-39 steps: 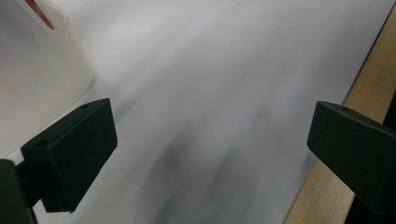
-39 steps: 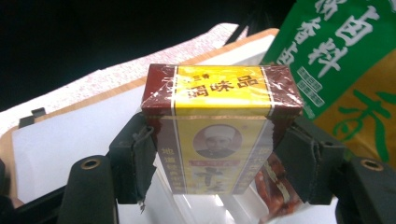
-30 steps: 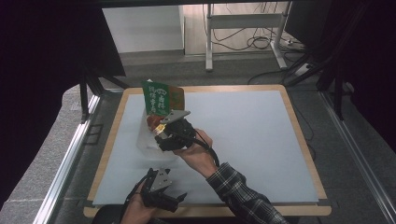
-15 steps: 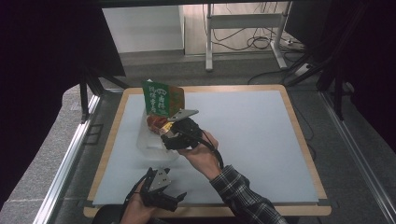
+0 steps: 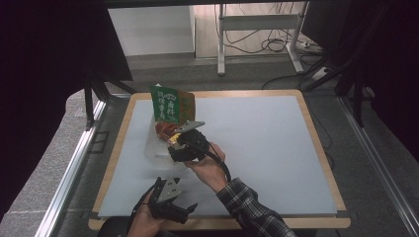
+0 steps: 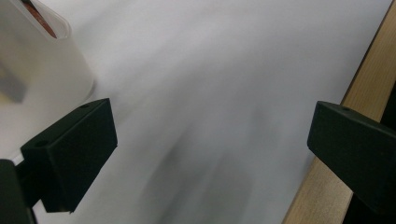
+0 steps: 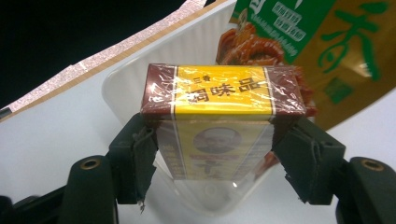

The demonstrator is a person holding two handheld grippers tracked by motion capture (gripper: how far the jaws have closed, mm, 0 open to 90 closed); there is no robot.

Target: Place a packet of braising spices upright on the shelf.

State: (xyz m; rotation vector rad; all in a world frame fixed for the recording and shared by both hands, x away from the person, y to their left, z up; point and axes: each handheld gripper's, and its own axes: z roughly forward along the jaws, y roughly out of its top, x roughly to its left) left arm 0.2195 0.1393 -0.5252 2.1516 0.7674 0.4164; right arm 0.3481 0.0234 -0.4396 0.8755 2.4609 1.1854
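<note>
Your right gripper (image 7: 219,163) clamps the yellow-and-brown wrapped box (image 7: 222,112) over the white plastic tub (image 7: 135,74); lowering and release remain; left gripper (image 6: 210,154) gapes wide.

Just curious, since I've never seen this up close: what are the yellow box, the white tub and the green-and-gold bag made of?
The yellow and brown box looks like cardboard wrapped in clear film: the wrap wrinkles and glints. The white tub seems thin, slightly translucent plastic, with a ribbed inner wall and a rolled rim. The green-and-gold bag appears to be glossy printed plastic or foil; which one I can't tell.
</note>
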